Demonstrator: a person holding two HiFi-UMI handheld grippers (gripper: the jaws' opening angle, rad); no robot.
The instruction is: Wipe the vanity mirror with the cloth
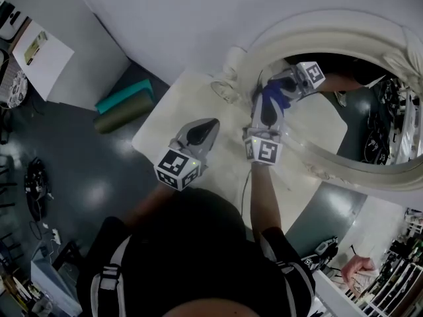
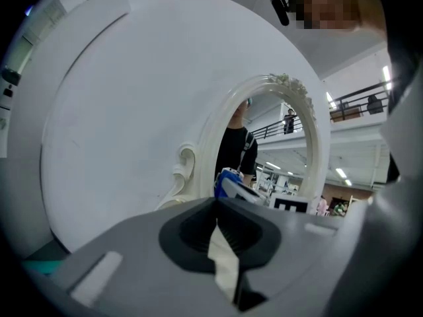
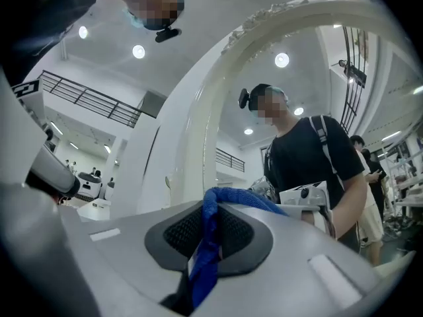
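Wiping step: my right fingers (image 3: 173, 233) clenched on cloth (image 3: 205, 243) at mirror's (image 1: 330, 35) 9 o'clock edge; left fingers (image 2: 192, 233) closed, empty; next, likely sweep toward 3 o'clock.

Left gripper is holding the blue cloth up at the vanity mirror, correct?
Not the left. The right gripper holds the blue cloth, its jaws shut on it, as the right gripper view shows. The rest stands: the cloth is up at the vanity mirror.
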